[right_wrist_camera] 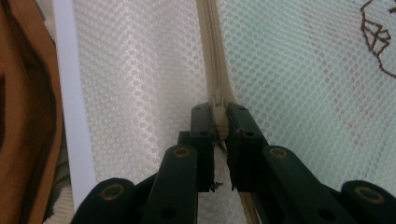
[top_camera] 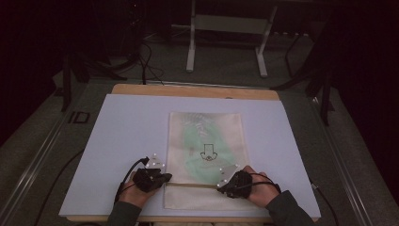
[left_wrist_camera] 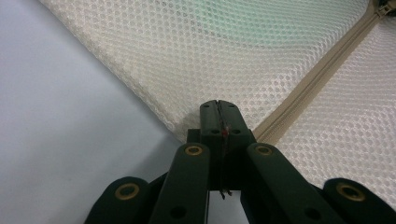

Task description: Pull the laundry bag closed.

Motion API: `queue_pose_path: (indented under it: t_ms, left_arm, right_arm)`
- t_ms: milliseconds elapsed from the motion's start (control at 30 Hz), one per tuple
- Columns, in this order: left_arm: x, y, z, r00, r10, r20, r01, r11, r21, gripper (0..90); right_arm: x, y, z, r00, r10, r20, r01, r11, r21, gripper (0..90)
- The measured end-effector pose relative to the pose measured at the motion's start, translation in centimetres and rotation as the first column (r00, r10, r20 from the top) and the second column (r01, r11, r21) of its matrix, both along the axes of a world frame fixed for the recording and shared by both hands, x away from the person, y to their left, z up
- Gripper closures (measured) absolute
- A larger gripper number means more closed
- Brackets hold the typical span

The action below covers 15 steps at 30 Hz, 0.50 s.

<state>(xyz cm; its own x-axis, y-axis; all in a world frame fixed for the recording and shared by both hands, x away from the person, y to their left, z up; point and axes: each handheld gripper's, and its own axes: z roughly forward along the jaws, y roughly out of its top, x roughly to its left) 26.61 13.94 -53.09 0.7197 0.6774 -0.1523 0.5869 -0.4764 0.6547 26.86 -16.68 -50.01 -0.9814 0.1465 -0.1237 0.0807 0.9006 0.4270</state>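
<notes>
Bag (top_camera: 207, 136) pinned flat: left gripper (left_wrist_camera: 218, 105) clenched at its edge, right gripper (right_wrist_camera: 219, 109) clamped on the zipper (right_wrist_camera: 212, 56). Next, likely, comes a steady pull along the zipper.

- wooden table (top_camera: 193, 90), its bare edge showing along the far side
- pale lavender sheet (top_camera: 127, 136) covering most of the top; lies flat
- cream mesh zip bag (top_camera: 207, 141) flat on the sheet, centre-right; near end close to the front edge

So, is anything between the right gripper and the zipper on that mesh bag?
Nothing visible. The right gripper is already shut on the zipper of the mesh bag, pinching the zipper strip directly.
</notes>
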Motion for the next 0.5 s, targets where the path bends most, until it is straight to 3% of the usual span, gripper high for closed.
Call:
queue_pose_path:
  t_ms: [500]
  left_arm:
    - [0.0, 0.0, 0.0, 1.0000, 0.000, 0.002, 0.000, 1.0000, 0.003, 89.6]
  right_arm:
    - [-0.1, -1.3, 0.0, 0.9999, -0.016, -0.001, 0.016, 0.9998, -0.009, 82.4]
